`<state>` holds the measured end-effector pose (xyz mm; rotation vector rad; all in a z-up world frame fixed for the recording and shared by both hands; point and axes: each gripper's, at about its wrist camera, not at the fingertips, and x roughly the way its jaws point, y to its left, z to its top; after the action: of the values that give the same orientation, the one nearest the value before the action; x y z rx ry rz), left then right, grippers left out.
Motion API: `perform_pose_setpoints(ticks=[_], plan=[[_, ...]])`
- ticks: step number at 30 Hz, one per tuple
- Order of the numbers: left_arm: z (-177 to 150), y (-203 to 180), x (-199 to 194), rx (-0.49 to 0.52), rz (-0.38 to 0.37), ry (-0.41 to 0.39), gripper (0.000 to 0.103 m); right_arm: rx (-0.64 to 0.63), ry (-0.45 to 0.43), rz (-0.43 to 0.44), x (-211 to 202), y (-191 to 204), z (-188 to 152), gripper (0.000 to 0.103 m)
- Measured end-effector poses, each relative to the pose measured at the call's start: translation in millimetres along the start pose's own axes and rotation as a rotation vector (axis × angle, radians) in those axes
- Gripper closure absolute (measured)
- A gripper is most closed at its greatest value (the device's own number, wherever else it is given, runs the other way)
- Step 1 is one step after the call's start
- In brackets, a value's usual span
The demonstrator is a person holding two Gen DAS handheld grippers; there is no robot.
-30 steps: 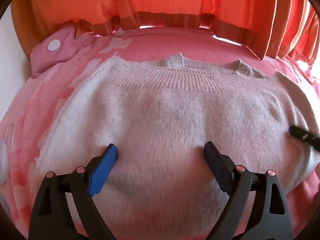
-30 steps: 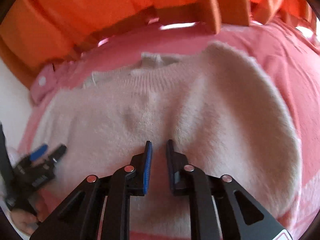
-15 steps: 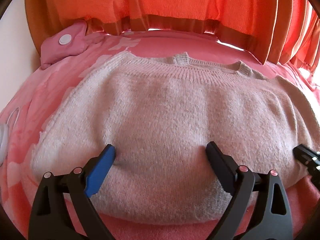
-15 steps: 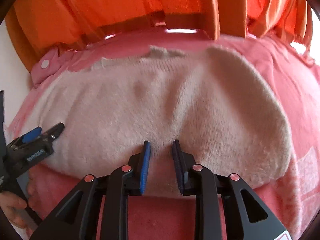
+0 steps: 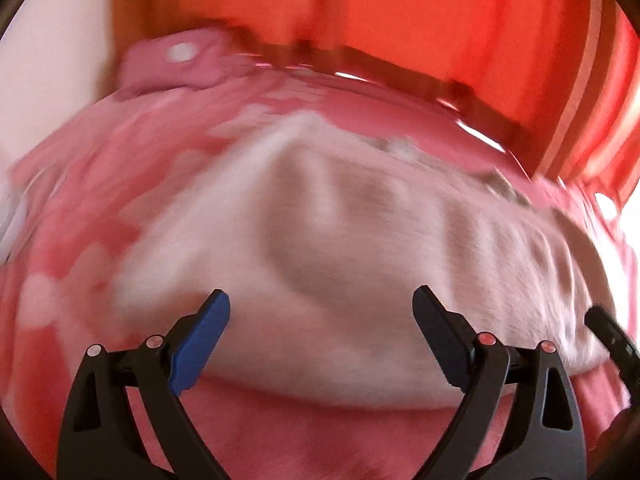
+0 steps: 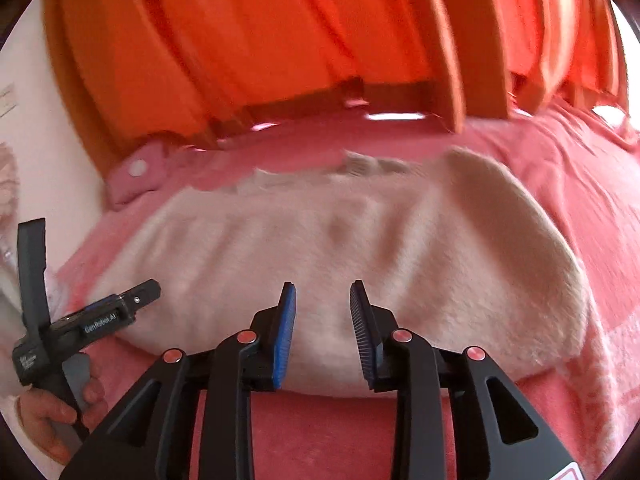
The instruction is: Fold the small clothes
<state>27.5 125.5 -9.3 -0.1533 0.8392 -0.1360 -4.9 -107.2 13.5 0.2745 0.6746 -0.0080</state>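
Note:
A pale pink knit sweater (image 5: 360, 240) lies folded on a pink bedspread (image 5: 320, 440); it also shows in the right wrist view (image 6: 360, 248), neck at the far side. My left gripper (image 5: 322, 300) is wide open and empty over the sweater's near edge. My right gripper (image 6: 323, 298) is partly open and empty, just above the near hem. The left gripper (image 6: 132, 300) shows at the left of the right wrist view, at the sweater's left end. The left view is blurred.
Orange curtains (image 6: 280, 40) hang behind the bed. A small pink pouch with a white button (image 5: 180, 60) lies at the far left corner, also in the right wrist view (image 6: 136, 172). A white wall (image 6: 24, 120) is on the left.
Both grippers have drawn back towards the near hem and risen. The right jaws have opened from nearly shut to partly open. The left gripper has swung left, blurring its view.

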Motion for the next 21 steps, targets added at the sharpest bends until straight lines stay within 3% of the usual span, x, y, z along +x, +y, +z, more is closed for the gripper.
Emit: perform_pose_setpoints(ticks=[4, 8, 12, 18, 21], plan=[[-5, 55, -18, -0.202, 0.043, -0.043, 0.008, -0.05, 0.021, 0.04, 15, 25, 9, 0.074], [-9, 83, -12, -0.308, 0.092, -0.015, 0.007, -0.08, 0.049, 0.075, 35, 51, 17, 0.074], [-12, 94, 8, -0.364, 0.083, 0.069, 0.005, -0.149, 0.175, -0.001, 78, 70, 5, 0.072], [-14, 81, 13, -0.331, 0.124, 0.058, 0.005, -0.172, 0.138, 0.007, 83, 67, -4, 0.069], [-12, 81, 13, -0.348, 0.082, 0.057, 0.005, -0.167, 0.129, 0.016, 83, 65, -5, 0.069]])
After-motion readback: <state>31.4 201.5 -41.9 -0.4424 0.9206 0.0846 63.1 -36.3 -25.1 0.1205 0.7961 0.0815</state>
